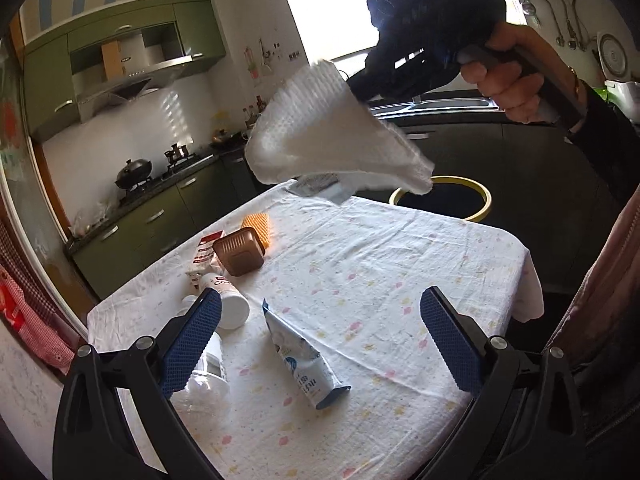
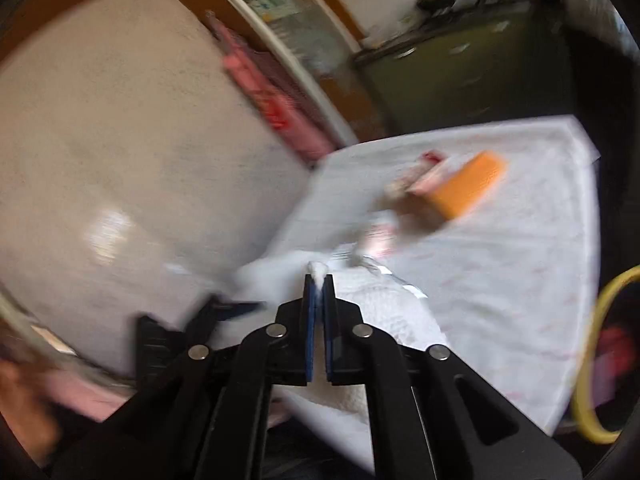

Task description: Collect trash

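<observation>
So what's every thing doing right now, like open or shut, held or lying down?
Right gripper: shut on the paper towel.
Paper towel: held up in the air.
Left gripper: open, empty.
Blue pouch: lying flat on the table.
White bottle: lying on its side.
Brown tub: tipped over.

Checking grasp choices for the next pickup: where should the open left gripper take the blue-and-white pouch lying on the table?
Take the blue-and-white pouch across its flat middle, coming from above with the left gripper. It lies flat on the tablecloth, long and narrow, clear of the white bottle beside it, so its long edges are probably easiest to pinch.
</observation>
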`<action>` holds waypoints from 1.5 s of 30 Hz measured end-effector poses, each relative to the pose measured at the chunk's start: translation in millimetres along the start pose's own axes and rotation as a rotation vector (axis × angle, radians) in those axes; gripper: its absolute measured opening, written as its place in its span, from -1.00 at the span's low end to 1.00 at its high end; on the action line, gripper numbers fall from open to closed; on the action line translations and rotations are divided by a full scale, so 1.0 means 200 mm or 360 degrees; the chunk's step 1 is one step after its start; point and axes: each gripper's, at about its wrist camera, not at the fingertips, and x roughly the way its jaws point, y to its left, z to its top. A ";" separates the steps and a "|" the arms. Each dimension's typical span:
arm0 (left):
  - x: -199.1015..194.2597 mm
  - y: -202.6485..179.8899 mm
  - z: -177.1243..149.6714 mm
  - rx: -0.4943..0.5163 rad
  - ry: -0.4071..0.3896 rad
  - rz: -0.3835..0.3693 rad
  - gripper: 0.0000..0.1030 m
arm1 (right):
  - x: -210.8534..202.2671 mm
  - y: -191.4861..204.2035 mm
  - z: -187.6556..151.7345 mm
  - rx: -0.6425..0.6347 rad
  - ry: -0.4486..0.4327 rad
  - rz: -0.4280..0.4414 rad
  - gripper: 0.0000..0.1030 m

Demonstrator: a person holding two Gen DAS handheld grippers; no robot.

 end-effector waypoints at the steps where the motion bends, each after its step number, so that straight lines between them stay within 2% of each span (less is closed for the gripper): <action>1: 0.00 0.00 0.00 0.0005 0.0006 0.0010 0.91 | 0.01 -0.03 0.00 0.0071 0.0028 0.0164 -0.92; 2: 0.01 0.00 0.00 0.0008 0.0015 0.0026 0.91 | 0.03 -0.05 0.00 0.0141 0.0053 0.0400 -0.93; 3: -0.01 0.01 -0.01 0.0007 0.0010 0.0034 0.91 | 0.03 -0.05 0.00 0.0120 0.0046 0.0472 -0.93; 4: -0.02 0.01 -0.01 0.0009 0.0000 0.0035 0.91 | 0.02 -0.01 0.00 0.0015 0.0018 0.0260 -0.92; 5: -0.02 0.00 -0.01 0.0024 -0.0016 0.0032 0.91 | 0.03 0.01 0.01 -0.0024 0.0018 0.0158 -0.92; 7: -0.02 -0.03 -0.01 0.0084 -0.0032 0.0049 0.91 | 0.06 -0.03 0.02 0.0105 0.0078 0.0398 -0.92; 8: -0.02 -0.05 -0.01 0.0126 -0.0031 0.0067 0.91 | 0.07 -0.03 0.02 0.0078 0.0075 0.0320 -0.92; 9: -0.01 -0.06 -0.02 0.0171 -0.0020 0.0086 0.91 | 0.09 -0.01 0.02 -0.0010 0.0069 0.0110 -0.92; 10: -0.01 -0.07 -0.02 0.0190 -0.0009 0.0089 0.91 | 0.11 0.00 0.01 -0.0051 0.0077 -0.0033 -0.91; 11: -0.01 -0.06 -0.03 0.0187 0.0007 0.0086 0.91 | 0.13 -0.01 0.01 -0.0067 0.0098 -0.0123 -0.91; 13: -0.02 -0.03 -0.05 0.0134 0.0030 0.0064 0.91 | 0.19 -0.06 -0.02 -0.0088 0.0182 -0.0207 -0.86; 14: -0.03 0.00 -0.06 0.0091 0.0045 0.0053 0.91 | 0.24 -0.06 -0.05 -0.0160 0.0257 -0.0323 -0.80; 15: -0.03 0.02 -0.07 0.0056 0.0056 0.0054 0.91 | 0.29 -0.06 -0.08 -0.0233 0.0306 -0.0454 -0.46; 16: -0.04 0.04 -0.08 0.0034 0.0061 0.0062 0.91 | 0.34 -0.06 -0.10 -0.0323 0.0303 -0.0693 0.01; 17: -0.05 0.07 -0.09 -0.0001 0.0059 0.0078 0.91 | 0.34 -0.05 -0.13 -0.0373 0.0268 -0.0809 0.11; 18: -0.06 0.09 -0.09 -0.0023 0.0056 0.0087 0.91 | 0.35 -0.05 -0.14 -0.0390 0.0247 -0.0804 0.11; 21: -0.12 0.15 -0.11 -0.0086 0.0046 0.0103 0.91 | 0.43 -0.01 -0.15 -0.0346 0.0328 -0.0535 0.11; 25: -0.16 0.17 -0.12 -0.0073 0.0054 0.0148 0.91 | 0.66 0.07 -0.15 -0.0325 0.0469 -0.0399 0.10; 29: -0.18 0.17 -0.14 -0.0067 0.0054 0.0154 0.91 | 0.90 0.01 -0.16 -0.0238 0.0639 -0.0415 -0.04; 33: -0.17 0.16 -0.15 -0.0052 0.0070 0.0167 0.91 | 1.00 -0.01 -0.21 -0.0204 0.0728 -0.0411 -0.09; 38: -0.16 0.17 -0.16 -0.0069 0.0078 0.0155 0.91 | 1.04 0.03 -0.23 -0.0239 0.0751 -0.0420 -0.26; 40: -0.16 0.17 -0.16 -0.0072 0.0081 0.0154 0.91 | 1.06 0.04 -0.24 -0.0243 0.0765 -0.0406 -0.49; 42: -0.16 0.17 -0.16 -0.0073 0.0083 0.0154 0.91 | 1.06 0.04 -0.23 -0.0245 0.0767 -0.0388 -0.56; 43: -0.15 0.17 -0.16 -0.0073 0.0084 0.0154 0.91 | 1.06 0.03 -0.23 -0.0235 0.0762 -0.0356 -0.67; 45: -0.15 0.17 -0.15 -0.0071 0.0088 0.0153 0.91 | 1.03 0.02 -0.22 -0.0183 0.0747 -0.0284 -0.67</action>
